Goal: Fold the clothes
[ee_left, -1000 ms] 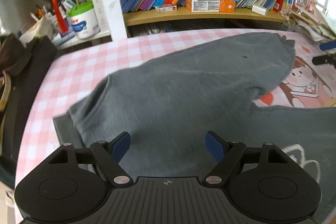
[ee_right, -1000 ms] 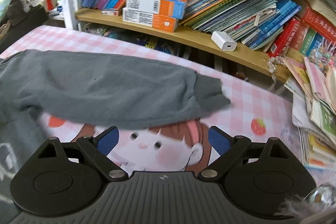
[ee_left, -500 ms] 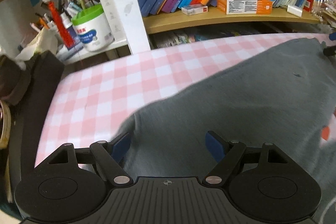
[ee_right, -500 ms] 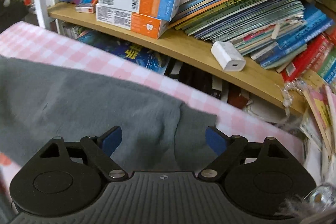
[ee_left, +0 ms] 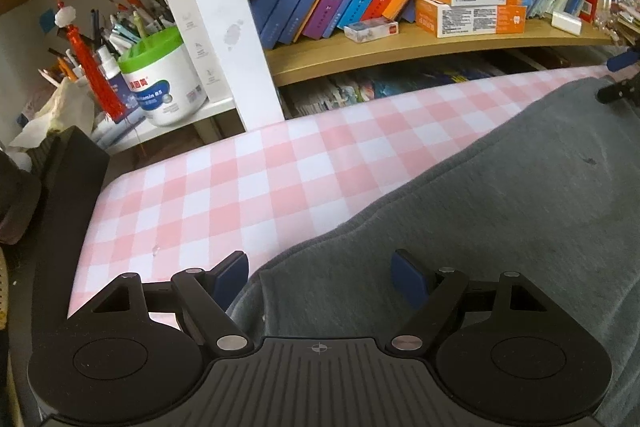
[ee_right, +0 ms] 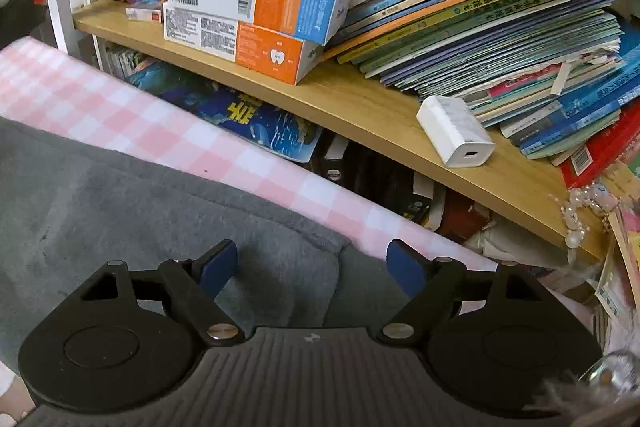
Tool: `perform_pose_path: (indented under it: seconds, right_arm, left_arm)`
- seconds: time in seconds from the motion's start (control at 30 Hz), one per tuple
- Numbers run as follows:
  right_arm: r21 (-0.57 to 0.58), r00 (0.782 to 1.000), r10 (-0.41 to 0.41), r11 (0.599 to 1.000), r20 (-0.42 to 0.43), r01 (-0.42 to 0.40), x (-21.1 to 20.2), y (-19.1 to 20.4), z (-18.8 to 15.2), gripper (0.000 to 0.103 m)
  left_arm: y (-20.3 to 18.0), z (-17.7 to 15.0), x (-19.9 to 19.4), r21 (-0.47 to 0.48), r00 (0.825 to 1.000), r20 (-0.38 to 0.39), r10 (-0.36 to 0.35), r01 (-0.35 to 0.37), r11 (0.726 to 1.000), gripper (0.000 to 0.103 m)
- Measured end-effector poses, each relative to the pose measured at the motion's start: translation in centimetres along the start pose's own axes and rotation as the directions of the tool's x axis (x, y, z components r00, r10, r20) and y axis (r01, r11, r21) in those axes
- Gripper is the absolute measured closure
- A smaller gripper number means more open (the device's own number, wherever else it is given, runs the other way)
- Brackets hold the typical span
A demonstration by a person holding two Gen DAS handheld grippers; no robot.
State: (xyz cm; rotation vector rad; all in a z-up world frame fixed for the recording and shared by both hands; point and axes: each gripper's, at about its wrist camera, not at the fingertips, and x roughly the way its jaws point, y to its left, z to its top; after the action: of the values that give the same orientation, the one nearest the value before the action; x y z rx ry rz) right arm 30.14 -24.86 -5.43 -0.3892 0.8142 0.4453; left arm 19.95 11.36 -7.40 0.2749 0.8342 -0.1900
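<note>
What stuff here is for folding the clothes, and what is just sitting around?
For the job: grey garment; left gripper; right gripper; pink checked tablecloth.

Just lying about: books; orange boxes; white charger; pen tub.

Both grippers have advanced to the grey garment's [ee_left: 500, 227] far edge, the right jaws closing slightly.

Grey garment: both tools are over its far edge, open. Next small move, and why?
Probably lower both and close on the edge. The left tool straddles the grey garment at its corner, and the right tool straddles the cuffed end; the pads of neither press on the cloth yet.
</note>
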Motion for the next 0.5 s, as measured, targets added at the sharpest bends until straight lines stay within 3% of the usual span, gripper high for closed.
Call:
perform_pose_path:
  seconds: [0.23,0.5]
  right_arm:
    - [-0.032,1.0,0.009,0.999,-0.018,-0.01,1.1,0.1,0.0,0.021]
    - [0.034,0.998,0.06,0.998,-0.025,-0.059,1.7,-1.1,-0.3,0.021]
  left_arm:
    - [0.9,0.1,0.9,-0.033,1.0,-0.015,-0.009,0.008,0.999,0.022]
    - [2.5,-0.2,1.6,-0.129,0.996,-0.037,-0.079,0.074,0.989,0.021]
